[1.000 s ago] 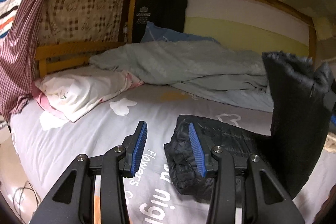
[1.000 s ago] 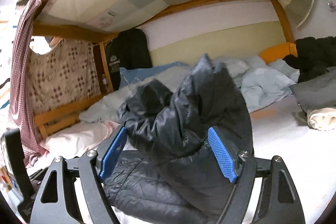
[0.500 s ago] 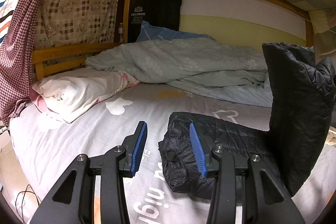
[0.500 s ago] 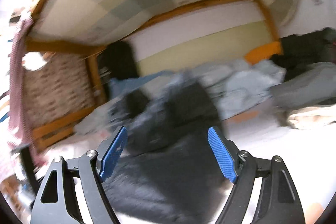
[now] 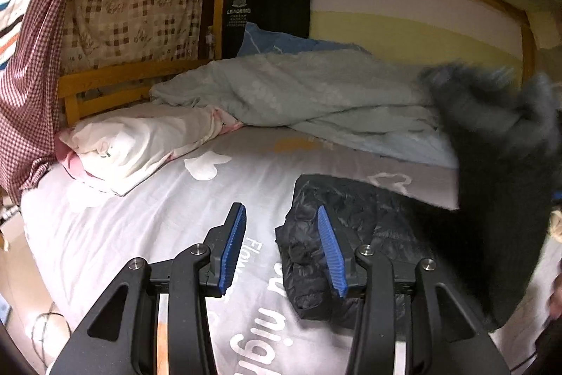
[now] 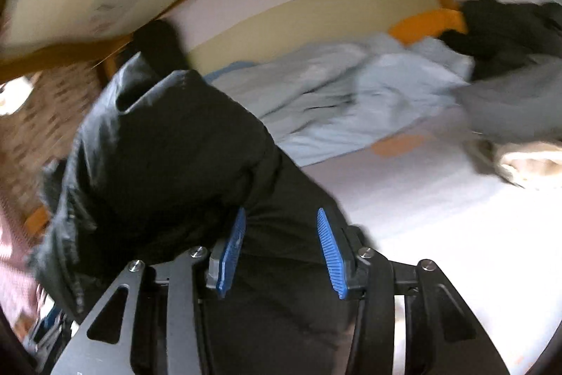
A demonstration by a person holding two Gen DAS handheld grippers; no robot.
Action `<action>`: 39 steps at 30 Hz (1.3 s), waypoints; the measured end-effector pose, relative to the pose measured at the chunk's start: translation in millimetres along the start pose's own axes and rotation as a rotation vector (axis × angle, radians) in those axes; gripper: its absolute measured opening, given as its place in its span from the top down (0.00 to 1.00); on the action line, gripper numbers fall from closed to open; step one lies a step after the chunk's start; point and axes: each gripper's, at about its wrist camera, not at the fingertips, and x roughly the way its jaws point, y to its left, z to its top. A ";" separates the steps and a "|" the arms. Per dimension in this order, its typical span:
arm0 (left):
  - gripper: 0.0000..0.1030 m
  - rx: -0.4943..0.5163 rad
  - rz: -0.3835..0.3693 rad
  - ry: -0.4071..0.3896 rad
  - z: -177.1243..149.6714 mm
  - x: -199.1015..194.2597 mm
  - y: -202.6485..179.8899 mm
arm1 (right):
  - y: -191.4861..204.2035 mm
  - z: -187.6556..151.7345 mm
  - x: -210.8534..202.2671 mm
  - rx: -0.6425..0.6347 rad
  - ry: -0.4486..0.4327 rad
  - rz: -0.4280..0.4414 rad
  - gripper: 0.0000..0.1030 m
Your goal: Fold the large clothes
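Observation:
A black puffer jacket (image 5: 368,224) lies on the grey printed bedsheet (image 5: 147,217), its left end folded into a thick roll. Its right part (image 5: 498,164) stands raised and blurred. My left gripper (image 5: 281,209) hovers open just above the sheet. Its right finger is over the jacket's rolled end, and only sheet shows between its pads. In the right wrist view the jacket (image 6: 175,146) bulges up and to the left. My right gripper (image 6: 281,213) is closing, with the jacket's fabric filling the gap between its blue pads.
A pale crumpled duvet (image 5: 316,94) runs along the back wall. A white and pink pillow (image 5: 140,143) lies at the left by the wooden rail (image 5: 123,76). A checked curtain (image 5: 31,58) hangs at the left edge. Dark and grey clothes (image 6: 509,23) are piled at the far right.
The right gripper's jaws have narrowed onto the jacket and it has swung across the bed. The raised flap now leans left in its view. The left gripper has kept still.

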 end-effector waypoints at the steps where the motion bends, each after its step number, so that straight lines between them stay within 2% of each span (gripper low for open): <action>1: 0.59 -0.005 -0.006 -0.009 1.5 -2.9 1.7 | 7.1 -4.6 5.2 -0.004 0.026 0.039 0.55; 3: 0.59 -0.007 -0.028 -0.034 5.3 -11.4 4.2 | 19.2 -16.3 18.7 0.017 0.089 0.112 0.55; 7: 0.52 -0.039 -0.094 -0.072 17.3 -27.1 11.5 | 39.0 -55.5 36.5 0.026 0.166 0.151 0.55; 8: 0.51 -0.050 -0.130 -0.062 22.1 -27.4 13.2 | 42.6 -60.6 36.4 0.011 0.153 0.157 0.55; 11: 0.44 -0.018 -0.337 0.053 41.6 -11.2 4.8 | 44.7 -67.1 34.3 0.028 0.151 0.225 0.55; 13: 0.44 0.021 -0.424 0.068 50.5 1.2 -6.7 | 41.9 -67.9 34.4 0.034 0.167 0.275 0.55; 18: 0.44 0.101 -0.472 0.148 61.1 42.1 -32.1 | 36.4 -74.8 27.8 0.050 0.178 0.346 0.55; 19: 0.44 0.107 -0.455 0.144 60.7 44.5 -35.3 | 32.7 -74.9 27.4 0.055 0.182 0.361 0.55; 21: 0.44 0.105 -0.363 0.092 62.5 44.7 -31.9 | 29.9 -74.6 26.8 0.032 0.186 0.371 0.55; 22: 0.44 0.099 -0.353 0.075 62.9 42.7 -27.2 | 30.7 -75.4 26.2 0.002 0.192 0.366 0.55; 27: 0.44 0.064 -0.448 0.036 66.0 17.3 -13.2 | 49.5 -75.5 33.7 -0.090 0.192 0.298 0.55; 29: 0.60 0.062 -0.505 0.013 71.0 6.5 -15.4 | 53.4 -74.5 38.3 -0.084 0.190 0.295 0.55; 30: 0.85 0.071 -0.540 0.005 72.8 3.5 -18.4 | 55.2 -74.4 41.2 -0.079 0.188 0.305 0.55; 31: 0.93 0.082 -0.581 0.000 73.8 1.7 -21.5 | 57.0 -74.8 44.7 -0.071 0.188 0.310 0.55; 33: 0.98 0.109 -0.622 -0.001 74.4 4.2 -29.9 | 58.6 -76.8 51.1 -0.062 0.196 0.328 0.55; 34: 0.99 0.127 -0.610 0.012 76.0 11.3 -36.7 | 59.1 -77.8 52.3 -0.061 0.200 0.336 0.55; 37: 0.99 0.161 -0.536 0.104 65.3 45.4 -51.1 | 53.7 -80.2 47.0 -0.079 0.200 0.347 0.55; 39: 0.99 0.171 -0.477 0.201 51.1 74.0 -53.8 | 50.2 -78.4 41.0 -0.075 0.196 0.342 0.55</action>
